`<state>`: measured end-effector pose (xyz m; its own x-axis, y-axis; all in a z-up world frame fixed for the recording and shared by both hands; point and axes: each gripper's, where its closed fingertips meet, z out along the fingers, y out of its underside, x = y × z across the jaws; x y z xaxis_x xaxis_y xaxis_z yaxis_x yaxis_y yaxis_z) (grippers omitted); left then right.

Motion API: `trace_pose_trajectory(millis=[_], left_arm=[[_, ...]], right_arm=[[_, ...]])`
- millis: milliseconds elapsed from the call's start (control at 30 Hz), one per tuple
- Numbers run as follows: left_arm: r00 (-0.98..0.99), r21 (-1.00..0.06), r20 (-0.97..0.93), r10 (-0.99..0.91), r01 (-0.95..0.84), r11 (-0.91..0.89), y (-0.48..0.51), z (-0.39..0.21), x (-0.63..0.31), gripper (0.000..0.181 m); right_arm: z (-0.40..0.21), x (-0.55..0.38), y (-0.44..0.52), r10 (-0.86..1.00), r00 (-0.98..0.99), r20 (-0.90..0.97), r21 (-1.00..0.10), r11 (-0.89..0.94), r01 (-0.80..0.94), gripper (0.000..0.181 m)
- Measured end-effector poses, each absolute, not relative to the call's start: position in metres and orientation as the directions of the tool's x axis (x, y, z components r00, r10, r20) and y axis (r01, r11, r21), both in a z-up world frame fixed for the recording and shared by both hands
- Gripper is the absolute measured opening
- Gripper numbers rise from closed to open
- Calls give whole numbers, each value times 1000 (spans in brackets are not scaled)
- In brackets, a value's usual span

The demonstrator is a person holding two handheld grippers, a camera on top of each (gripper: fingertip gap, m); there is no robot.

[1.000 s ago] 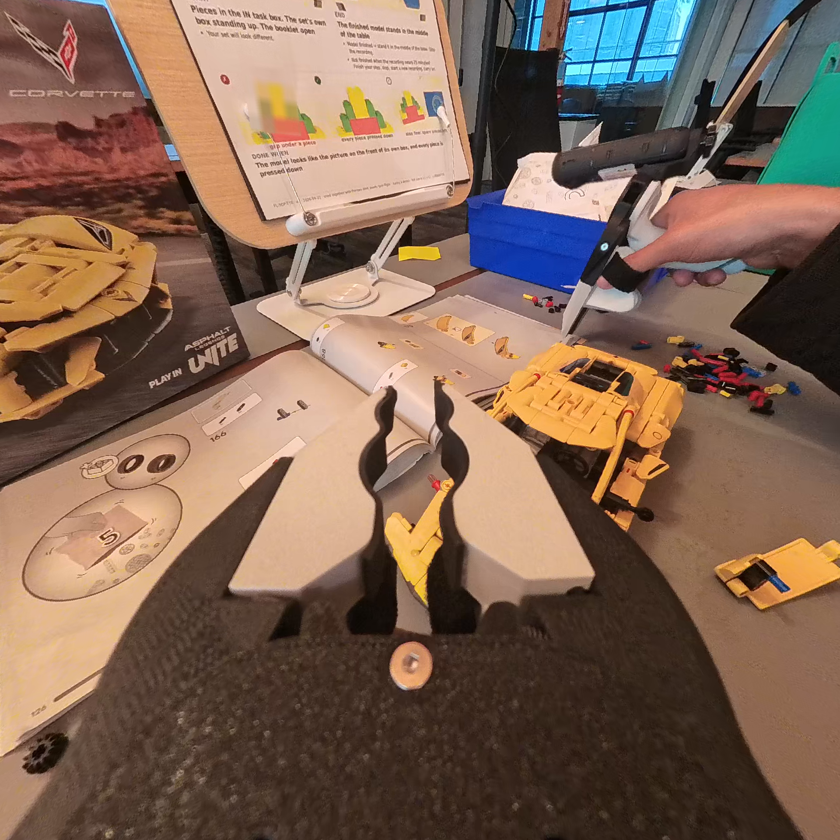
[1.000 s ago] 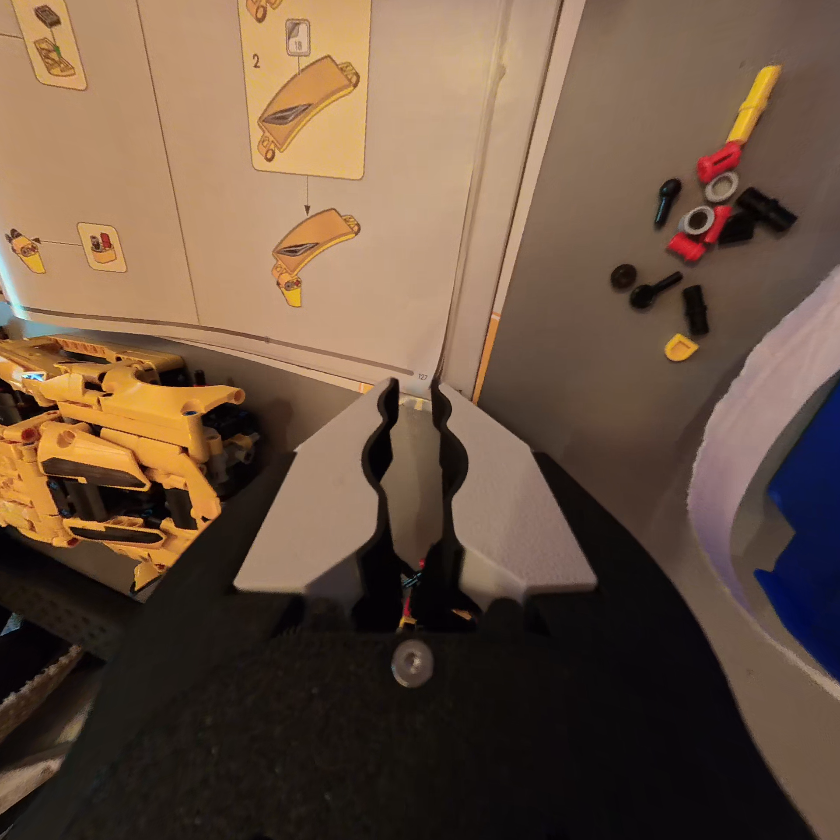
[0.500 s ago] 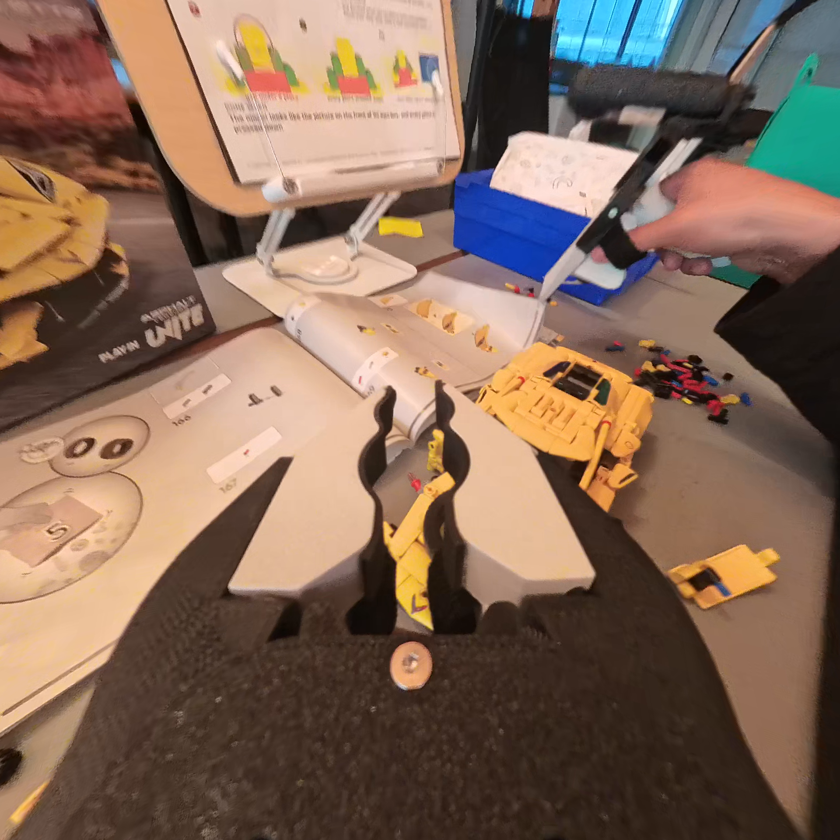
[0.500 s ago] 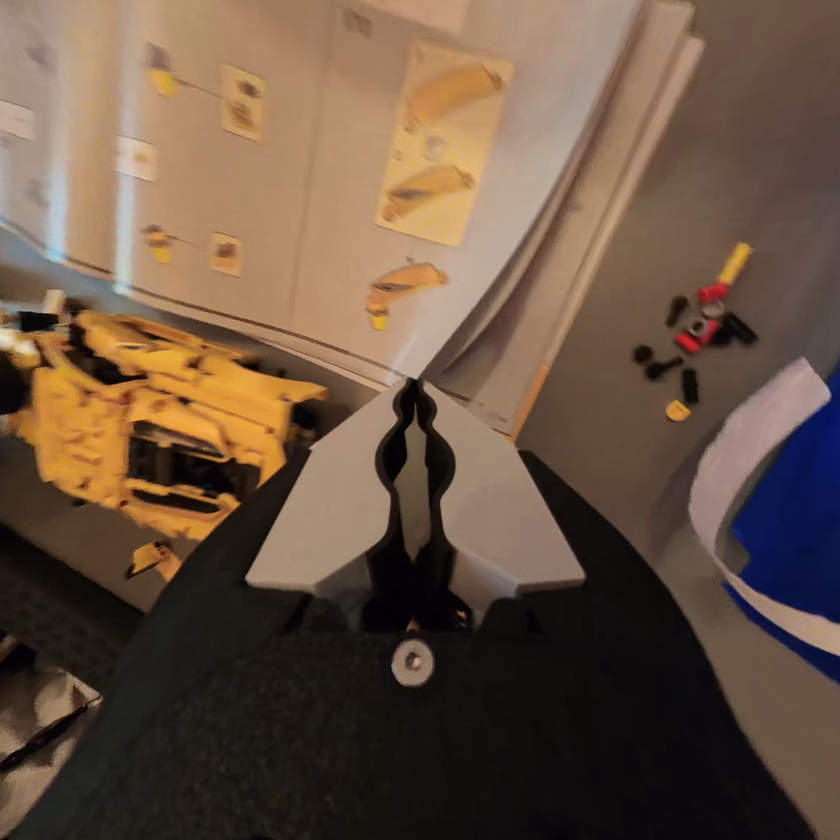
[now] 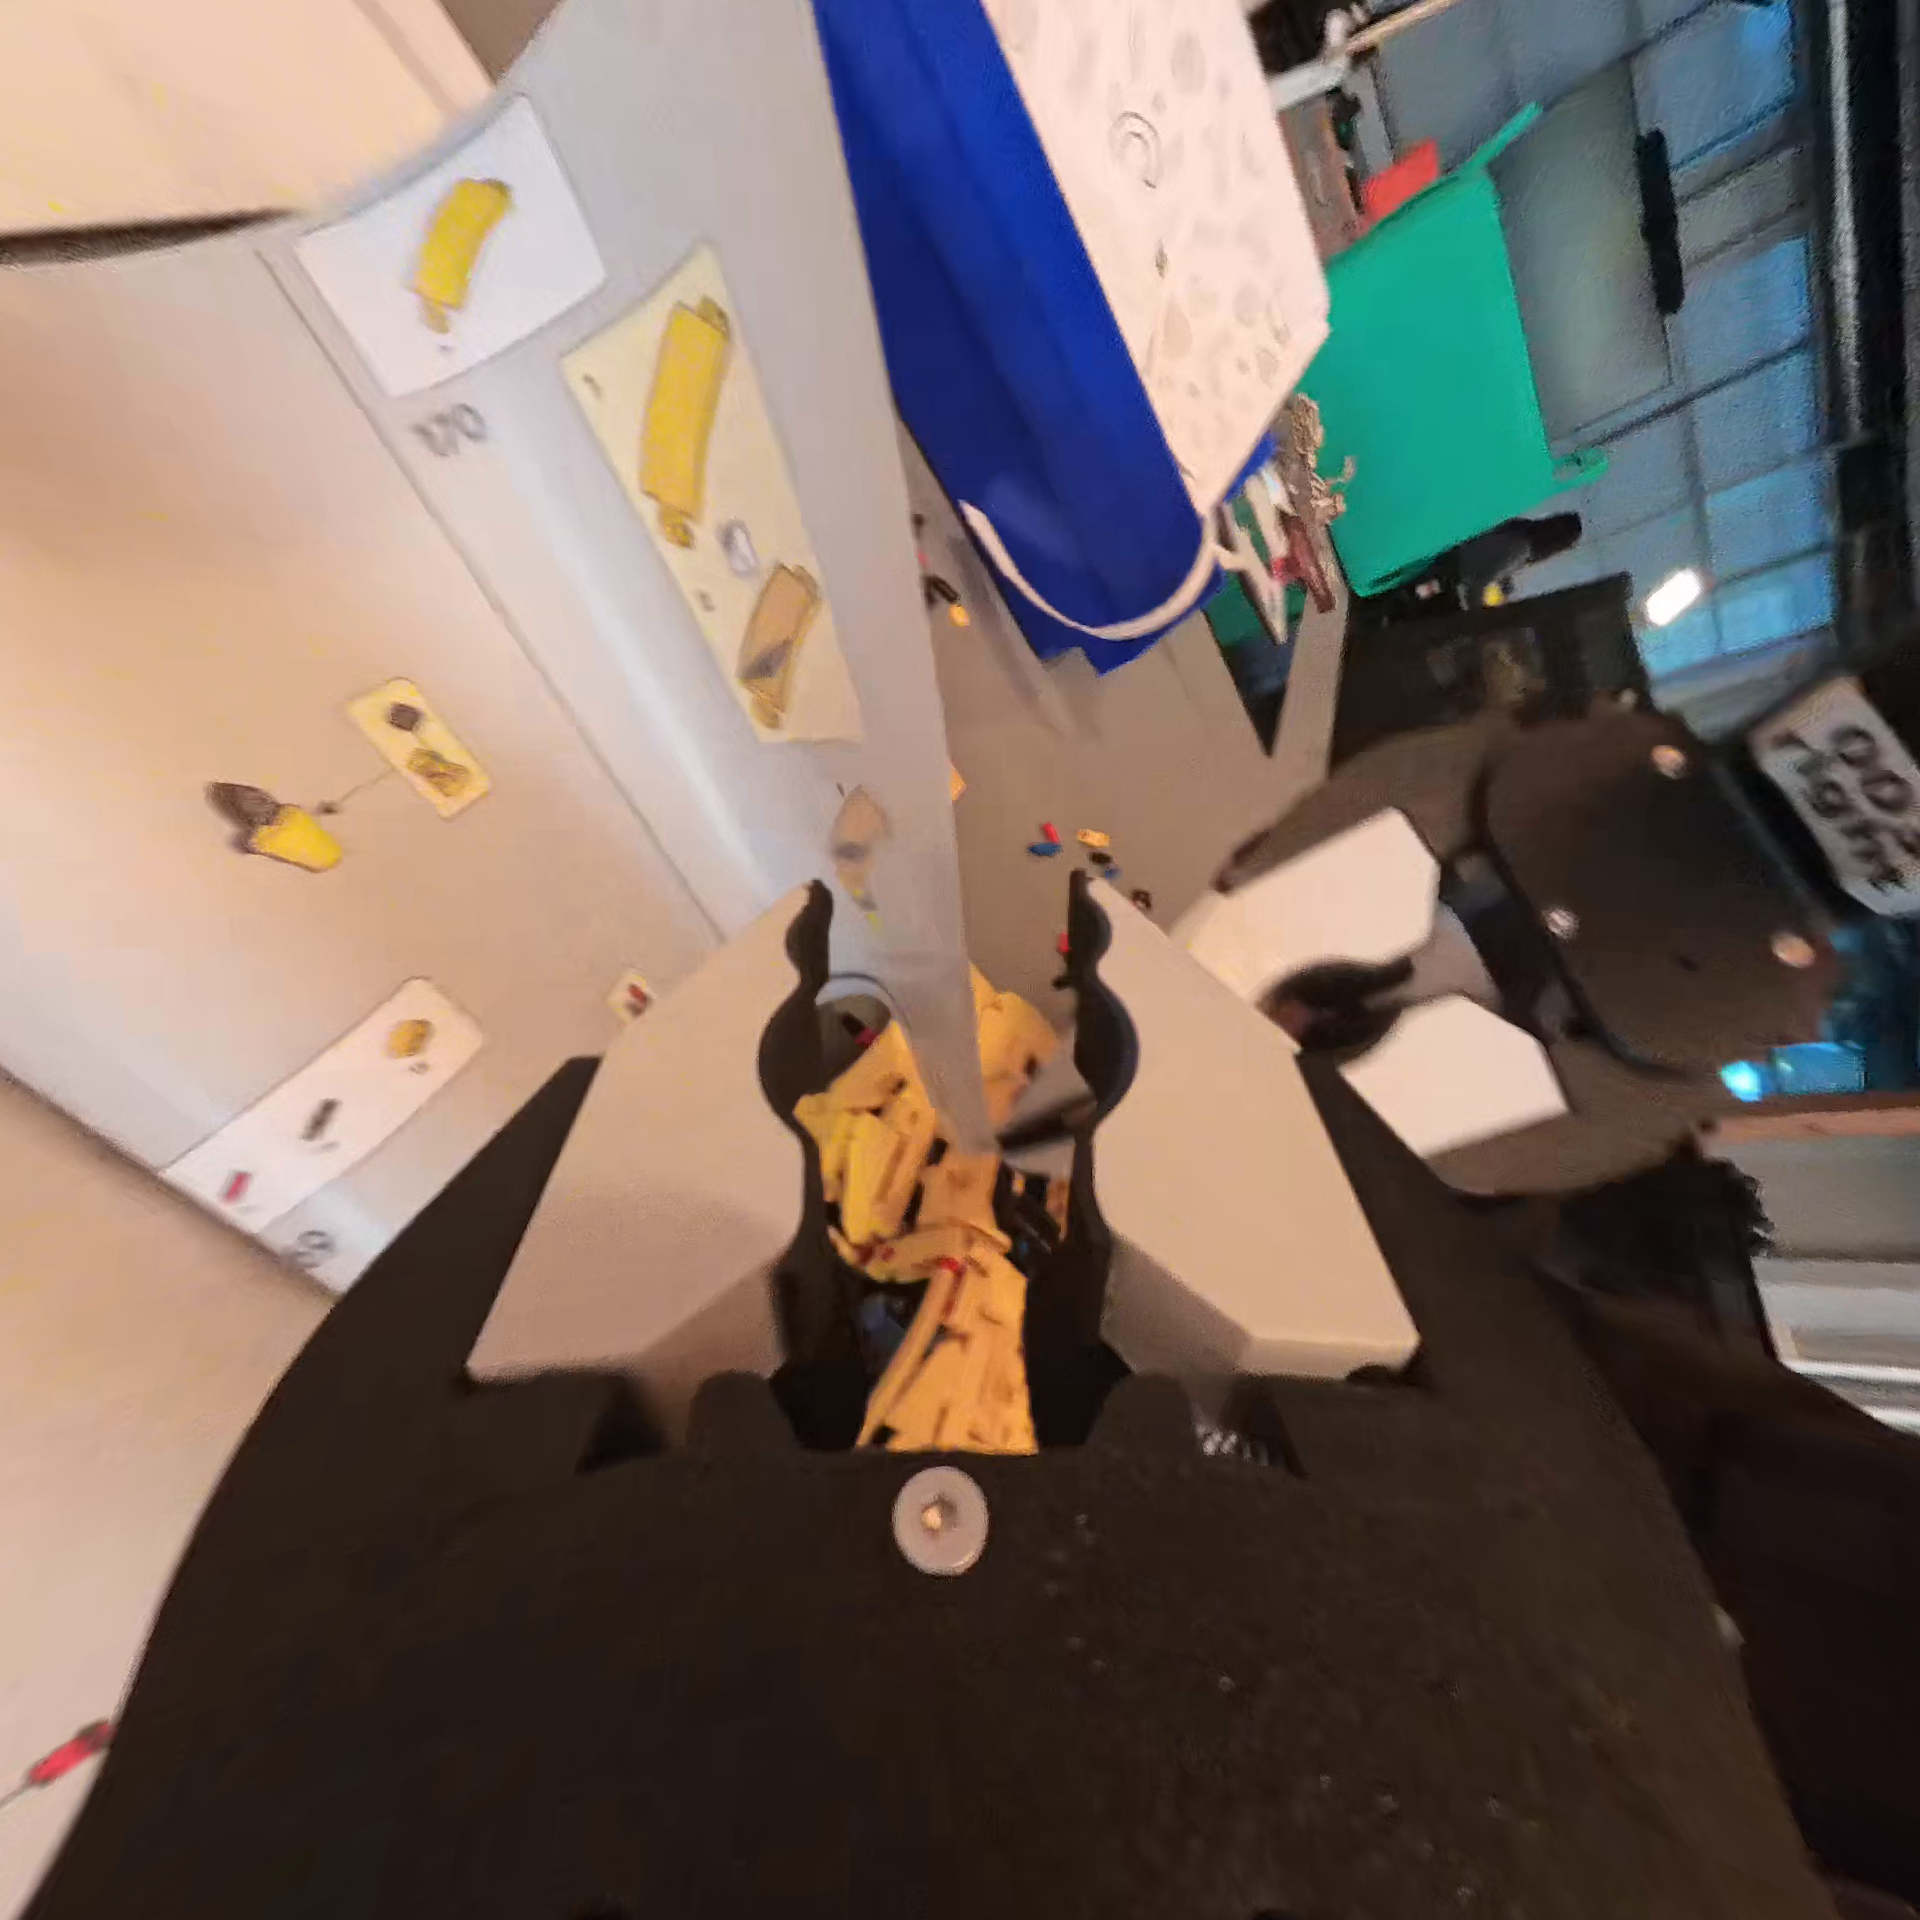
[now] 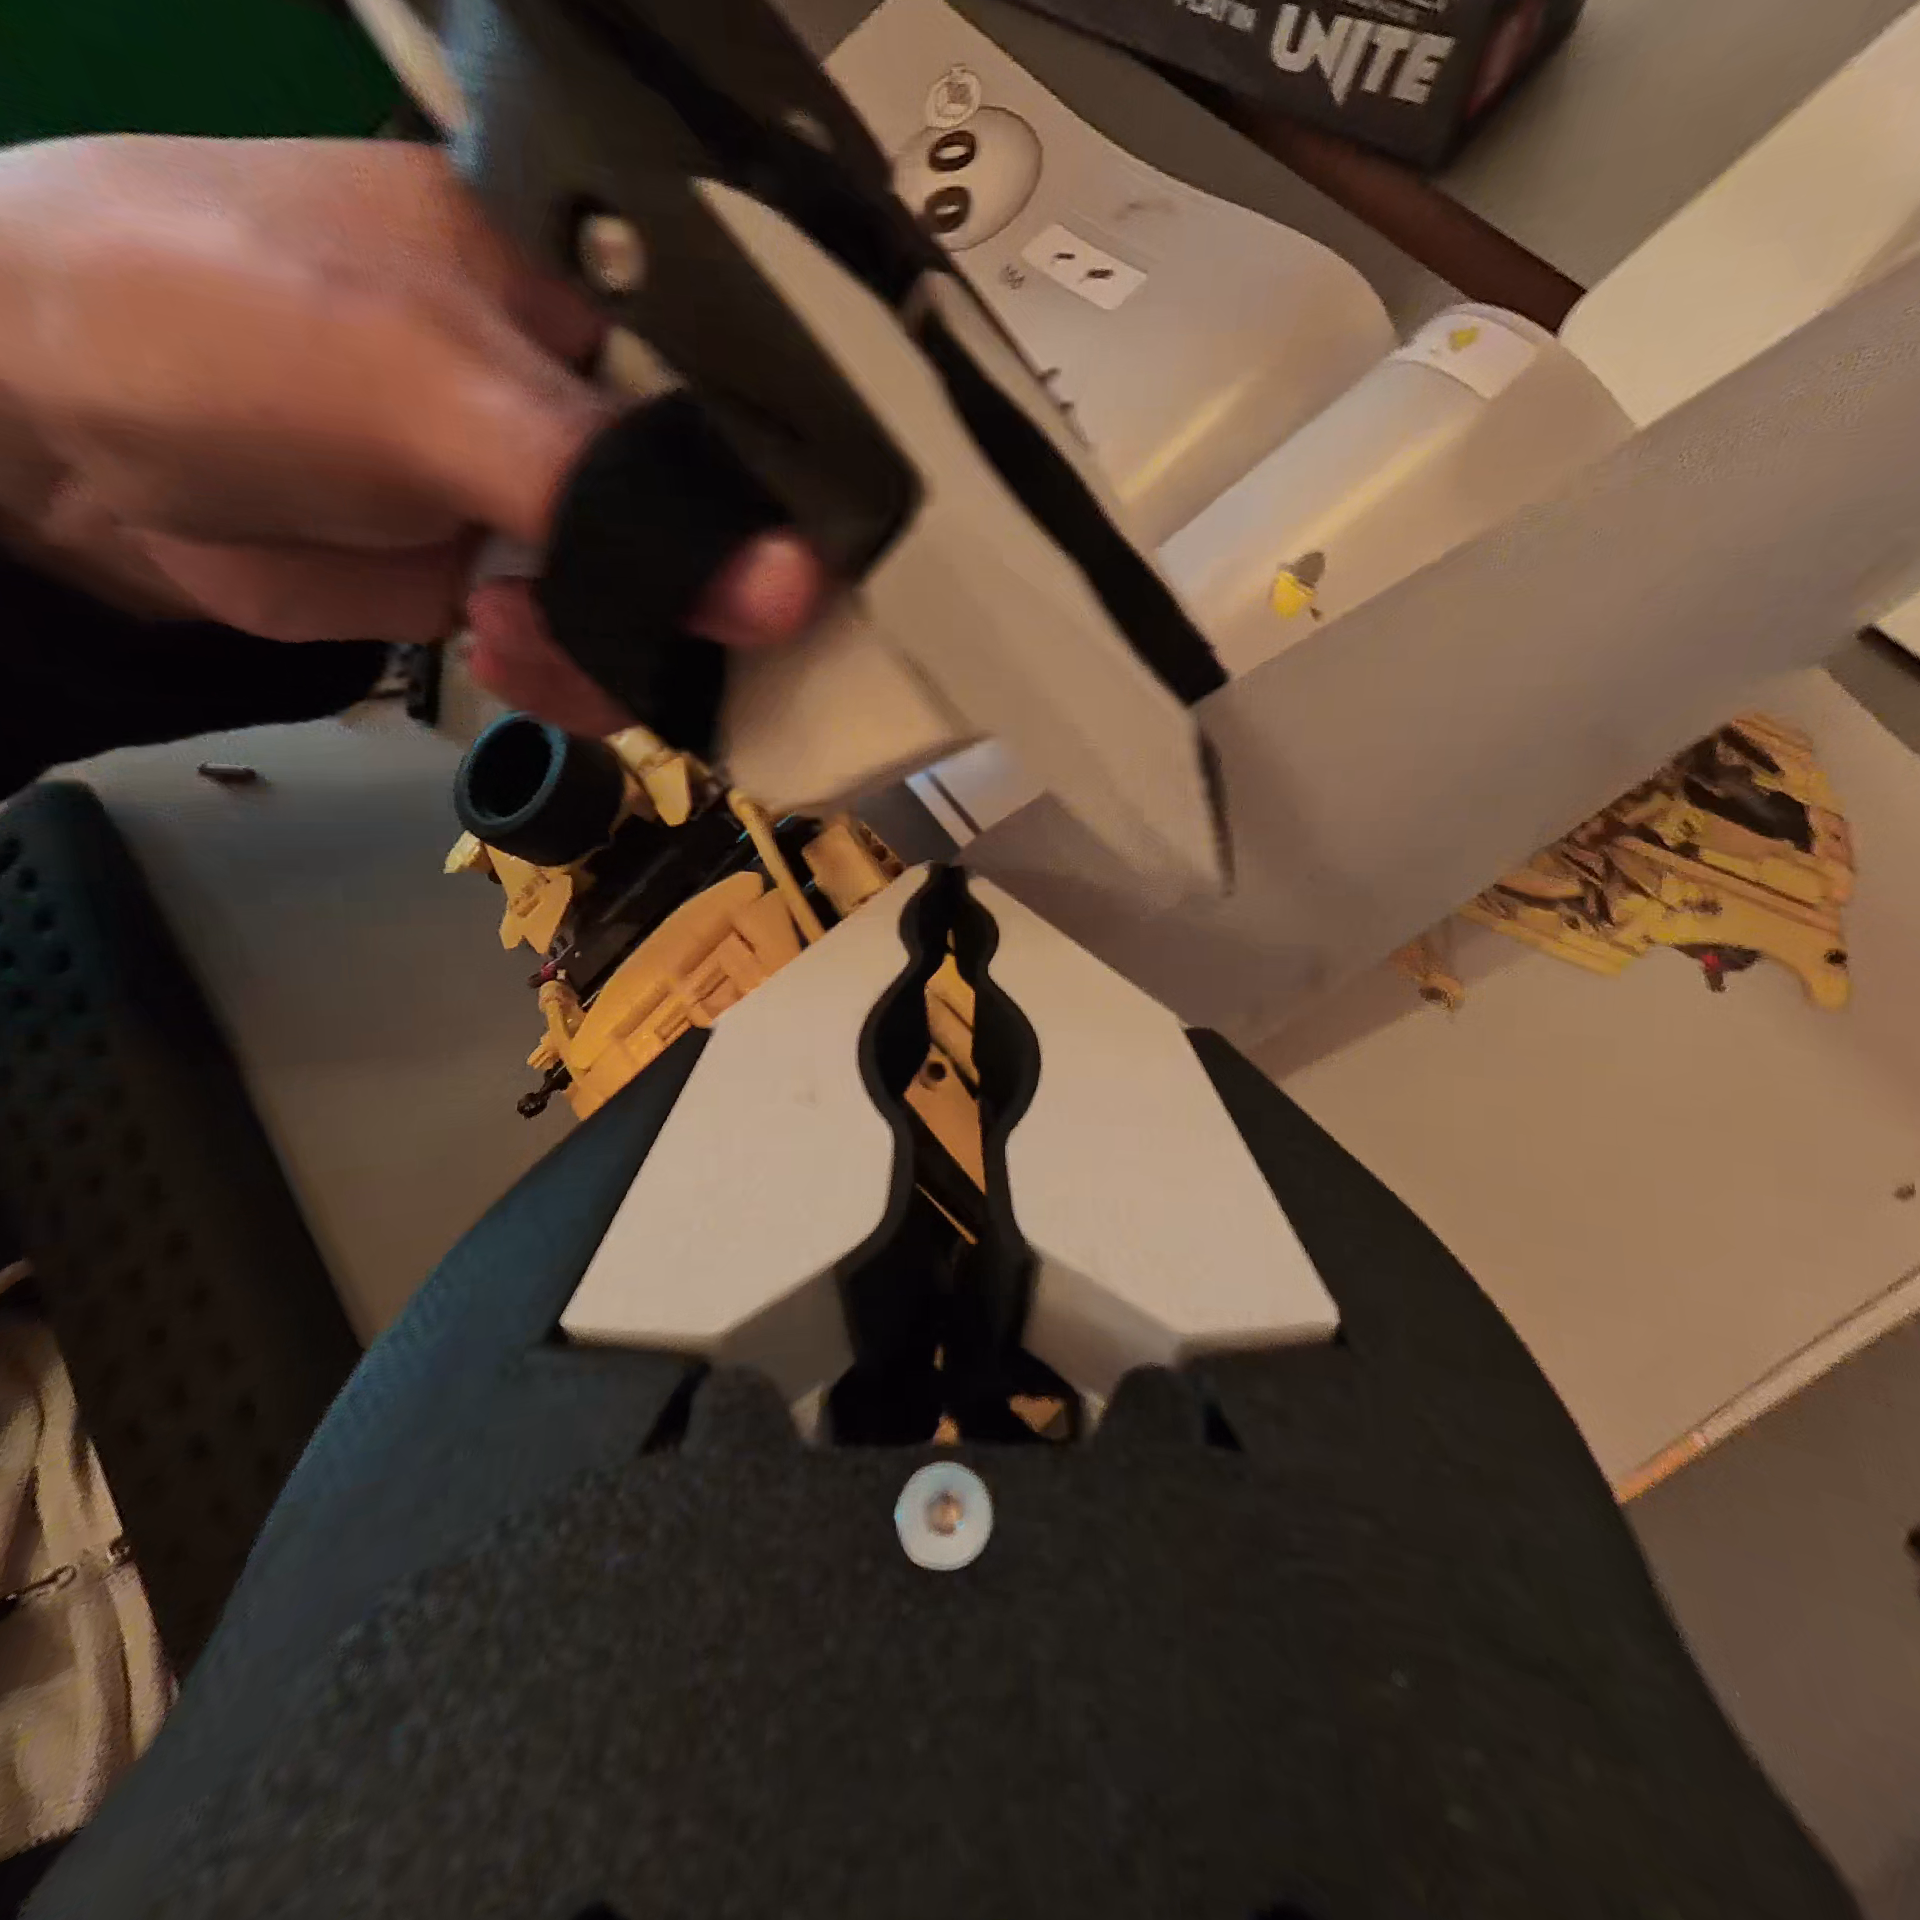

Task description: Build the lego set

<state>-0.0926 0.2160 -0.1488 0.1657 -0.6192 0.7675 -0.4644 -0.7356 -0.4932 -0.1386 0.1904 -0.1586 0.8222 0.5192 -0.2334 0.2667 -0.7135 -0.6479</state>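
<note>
Two claws crowd over one spot, so let's work outward from the lens. Right claw (image 6: 940,883) first: clenched, tips meeting, with yellow showing through the wavy slot behind them. Whether that's a pinched piece or just the model beyond, I cannot tell. Just past it sits the yellow lego car (image 6: 665,935) on the bench (image 6: 312,987), tipped so a black tyre (image 6: 530,790) juts upward, probably parked here so both tools can reach it. Now the left claw (image 5: 948,894): released, fingers spread wide, and a lifted page (image 5: 914,675) of the instruction booklet (image 5: 312,623) stands edge-on between them. Whether the page touches a pad, I can't make out. The hand (image 6: 260,395) angles that tool down at the page's edge. My read is a page turn to find the next step, not a brick placement. Farther out, loose small pieces (image 5: 1070,842) dot the bench, then comes the blue bin (image 5: 987,364), and the set's box (image 6: 1351,62) sits at the back.
</note>
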Motion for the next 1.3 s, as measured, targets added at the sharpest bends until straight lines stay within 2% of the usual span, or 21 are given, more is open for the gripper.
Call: trace_pose_trajectory(millis=[33, 67, 133, 200, 267, 333, 433, 600, 800, 900, 1000, 1033, 1067, 1133, 1167, 1300], left_arm=[[186, -500, 754, -629, -458, -735, 222, -153, -92, 30], [177, -519, 744, -644, -453, -725, 224, -154, -92, 1], [180, -532, 731, -658, -454, -715, 227, -157, -94, 0], [166, -546, 728, -665, -445, -709, 231, -157, -97, 0], [143, -556, 738, -659, -425, -714, 235, -156, -99, 0], [103, -552, 761, -641, -416, -722, 235, -153, -101, 0], [94, -551, 765, -637, -415, -724, 235, -155, -103, 0], [136, -569, 726, -674, -433, -699, 241, -159, -117, 0], [381, -581, 582, -719, -424, -695, 316, -164, -238, 0], [487, -549, 522, -700, -437, -713, 343, -169, -314, 0], [497, -518, 596, -631, -363, -775, 350, -166, -355, 0], [498, -506, 613, -614, -350, -788, 349, -168, -363, 0], [501, -498, 621, -603, -342, -797, 348, -170, -371, 0], [501, -484, 643, -579, -320, -814, 346, -176, -382, 0], [499, -477, 652, -571, -316, -820, 344, -180, -385, 0], [503, -476, 652, -567, -309, -823, 340, -196, -390, 0]], right_arm=[[-159, -142, 189, 537, 810, -236, -654, -704, 276, 0], [-160, -142, 189, 546, 803, -238, -656, -700, 282, 0], [-163, -138, 189, 571, 788, -232, -666, -683, 299, 0], [-153, -128, 196, 576, 785, -227, -748, -619, 237, 29], [-134, -112, 206, 571, 781, -253, -848, -520, 105, 55], [-134, -93, 218, 510, 806, -301, -867, -497, -9, 70], [-158, -92, 224, 492, 800, -343, -831, -555, -15, 71], [-175, -92, 232, 466, 818, -339, -801, -598, 9, 60], [-195, -73, 226, 434, 871, -230, -760, -639, 118, 61], [-198, -82, 229, 499, 860, -104, -767, -591, 250, 69], [-182, -106, 244, 597, 800, 57, -817, -433, 381, 70], [-176, -117, 248, 611, 791, 42, -816, -435, 380, 70], [-174, -130, 251, 635, 773, 1, -799, -464, 382, 69], [-179, -157, 253, 738, 674, -36, -707, -496, 505, 71], [-183, -168, 258, 770, 637, -34, -659, -496, 565, 80], [-214, -189, 288, 864, 502, 31, -438, -439, 784, 94]])
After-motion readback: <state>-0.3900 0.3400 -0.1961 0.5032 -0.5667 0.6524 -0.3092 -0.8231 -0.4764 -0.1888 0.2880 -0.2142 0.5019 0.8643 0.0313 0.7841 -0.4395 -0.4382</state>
